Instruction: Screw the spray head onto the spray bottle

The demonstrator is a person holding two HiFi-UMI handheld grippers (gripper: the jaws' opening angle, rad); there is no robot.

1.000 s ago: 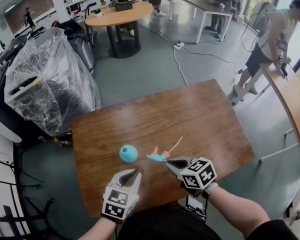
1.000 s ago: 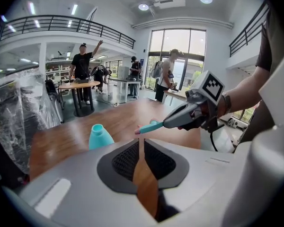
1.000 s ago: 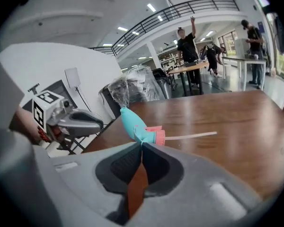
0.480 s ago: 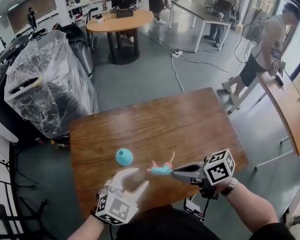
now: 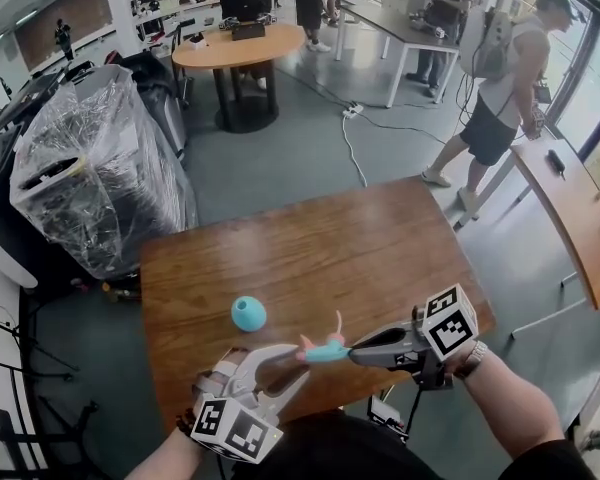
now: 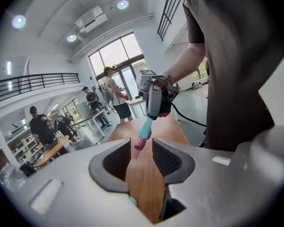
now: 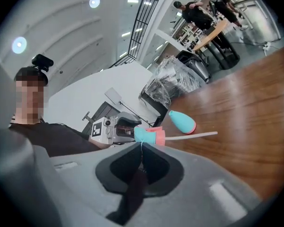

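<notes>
A teal spray bottle (image 5: 248, 313) lies on the wooden table (image 5: 360, 238); it shows too in the right gripper view (image 7: 182, 121). My right gripper (image 5: 352, 351) is shut on the teal spray head (image 5: 325, 348), held off the table with its pink collar and thin tube (image 7: 194, 135) sticking out. The left gripper (image 5: 298, 361) faces it from the left, open. Its jaws have just been opening, then eased in a little, with nothing pressed between them. In the left gripper view the spray head's (image 6: 144, 129) pink end hangs just beyond the fingertips (image 6: 128, 145).
A plastic-wrapped bulky load (image 5: 90, 158) stands left of the table. A round table (image 5: 240, 33) and several people are at the back. A person (image 5: 500, 98) walks at the right beside another wooden table (image 5: 580, 208). A cable (image 5: 355, 128) runs across the floor.
Both grippers have risen. The left one rolled and its jaws opened. The right gripper carried the spray head up and swung to point left at the left gripper. The person at right walked on.
</notes>
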